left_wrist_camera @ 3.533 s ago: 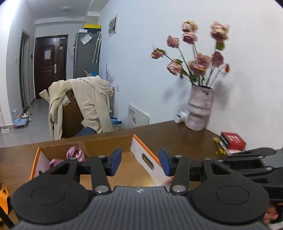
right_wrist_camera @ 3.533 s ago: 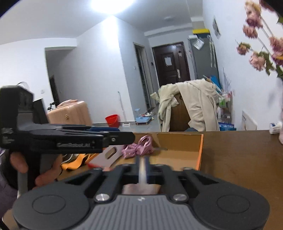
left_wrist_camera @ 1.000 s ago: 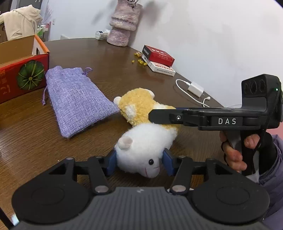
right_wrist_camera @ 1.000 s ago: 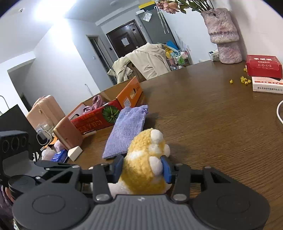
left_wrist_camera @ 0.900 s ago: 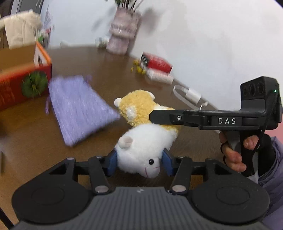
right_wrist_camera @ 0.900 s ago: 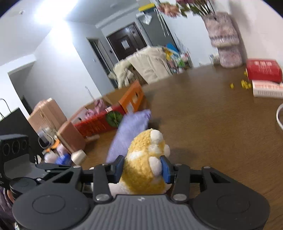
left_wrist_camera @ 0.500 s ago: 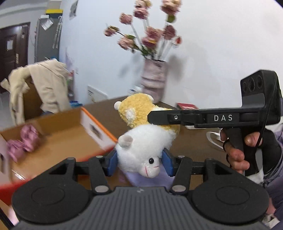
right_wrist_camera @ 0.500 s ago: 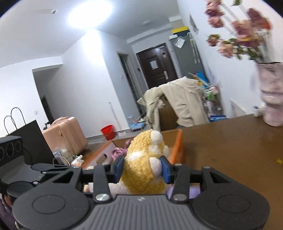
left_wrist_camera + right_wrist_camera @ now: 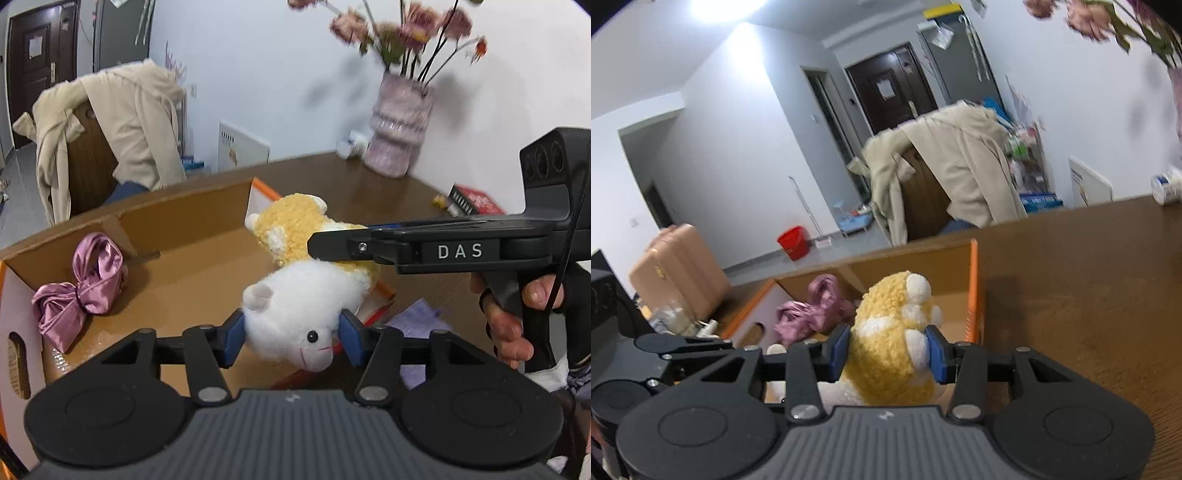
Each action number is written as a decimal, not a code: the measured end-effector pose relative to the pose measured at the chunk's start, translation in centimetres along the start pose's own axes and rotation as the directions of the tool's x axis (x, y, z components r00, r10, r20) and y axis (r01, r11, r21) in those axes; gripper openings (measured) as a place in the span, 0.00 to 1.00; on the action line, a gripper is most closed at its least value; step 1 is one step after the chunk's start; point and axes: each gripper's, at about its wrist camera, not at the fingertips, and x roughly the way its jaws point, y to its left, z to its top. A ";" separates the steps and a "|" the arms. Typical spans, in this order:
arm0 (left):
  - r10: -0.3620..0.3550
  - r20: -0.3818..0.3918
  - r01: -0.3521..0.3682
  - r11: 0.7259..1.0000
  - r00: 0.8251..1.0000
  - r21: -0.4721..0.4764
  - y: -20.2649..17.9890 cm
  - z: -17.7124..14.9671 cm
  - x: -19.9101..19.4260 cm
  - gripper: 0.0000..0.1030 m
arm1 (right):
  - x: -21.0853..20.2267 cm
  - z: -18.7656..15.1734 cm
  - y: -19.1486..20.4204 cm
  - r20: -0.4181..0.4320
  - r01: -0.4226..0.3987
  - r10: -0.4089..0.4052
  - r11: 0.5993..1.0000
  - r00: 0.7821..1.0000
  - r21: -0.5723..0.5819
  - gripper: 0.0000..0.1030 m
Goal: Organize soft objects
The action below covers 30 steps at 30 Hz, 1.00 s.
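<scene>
My left gripper (image 9: 291, 334) is shut on a white plush lamb (image 9: 299, 310) and holds it over the near edge of an open cardboard box (image 9: 192, 236). My right gripper (image 9: 888, 349) is shut on a yellow plush toy (image 9: 890, 354), which also shows in the left wrist view (image 9: 295, 225) just behind the lamb, above the box's right side. A pink satin bow (image 9: 79, 286) lies inside the box at the left; it also shows in the right wrist view (image 9: 812, 310).
A purple cloth pouch (image 9: 417, 321) lies on the brown table (image 9: 1071, 280) right of the box. A vase with flowers (image 9: 400, 127), a red book (image 9: 474, 201) and a small bottle (image 9: 1165, 190) stand at the table's far side. A chair draped with a beige coat (image 9: 122, 129) stands behind the table.
Both grippers closed on the plush toys on the table, lifted them and carried them left to above the box. In the last half second they moved closer over the box.
</scene>
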 end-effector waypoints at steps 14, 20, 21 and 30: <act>0.062 0.046 -0.060 0.997 0.997 -0.053 0.0 0.7 -3.7 0.79 | -1.8 -1.1 3.3 0.082 0.167 -0.152 0.964 0.985 -0.208 0.40; 0.117 0.156 -0.107 0.992 0.981 -0.071 -1.7 0.6 -10.9 0.84 | -7.8 0.5 5.3 0.156 0.147 -0.114 0.965 0.981 -0.219 0.45; 0.127 0.175 -0.117 0.991 0.976 -0.068 -2.2 0.3 -12.3 0.85 | -9.0 0.5 5.8 0.165 0.140 -0.103 0.964 0.981 -0.225 0.49; 0.234 0.305 -0.223 0.972 0.923 -0.070 -6.4 -8.2 -23.4 0.98 | -18.5 -4.1 9.8 0.149 0.023 0.032 0.935 0.988 -0.355 0.70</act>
